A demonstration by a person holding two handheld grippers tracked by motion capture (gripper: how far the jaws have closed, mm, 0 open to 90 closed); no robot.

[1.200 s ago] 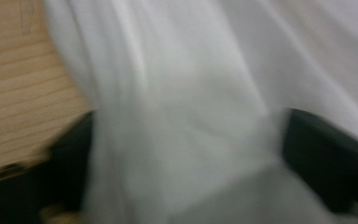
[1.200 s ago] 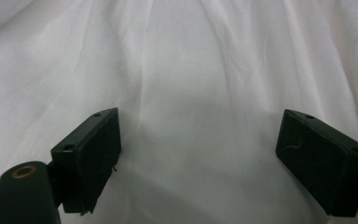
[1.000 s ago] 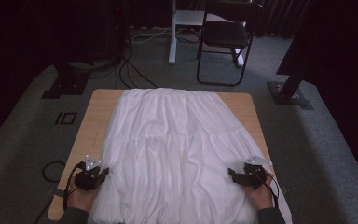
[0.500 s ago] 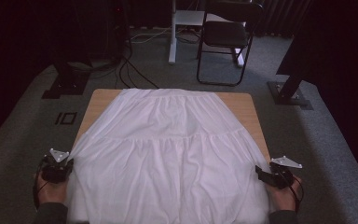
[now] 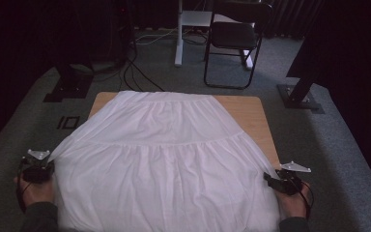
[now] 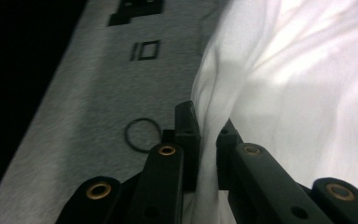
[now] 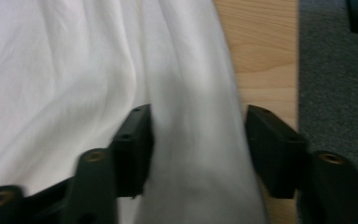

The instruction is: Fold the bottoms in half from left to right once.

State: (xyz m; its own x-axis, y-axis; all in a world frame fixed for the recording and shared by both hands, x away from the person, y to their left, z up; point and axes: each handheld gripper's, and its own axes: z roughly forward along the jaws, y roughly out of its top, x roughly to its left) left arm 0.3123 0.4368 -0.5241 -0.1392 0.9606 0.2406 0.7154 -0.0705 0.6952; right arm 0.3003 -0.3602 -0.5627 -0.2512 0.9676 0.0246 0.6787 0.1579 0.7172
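A white tiered skirt (image 5: pixel 164 159) lies spread flat over the wooden table (image 5: pixel 249 113), its hem toward me. My left gripper (image 5: pixel 48 165) is off the table's left side, and in the left gripper view its jaws (image 6: pixel 208 135) are shut on the skirt's left hem corner (image 6: pixel 261 84), pulling it taut. At the table's near right corner is my right gripper (image 5: pixel 270 178). Its jaws (image 7: pixel 198 119) have just been closing and still stand apart, with the skirt's right edge (image 7: pixel 200 154) lying between them, not pinched.
Grey carpet surrounds the table. A black chair (image 5: pixel 234 38) and a white desk leg (image 5: pixel 178 34) stand behind it, with dark stand bases at left (image 5: pixel 70 89) and right (image 5: pixel 299 99). A cable ring (image 6: pixel 143 135) lies on the floor by my left gripper.
Both hands have moved outward from the hem's middle, the left farther, past the table's edge. The skirt's lower part has been drawn wider and flatter.
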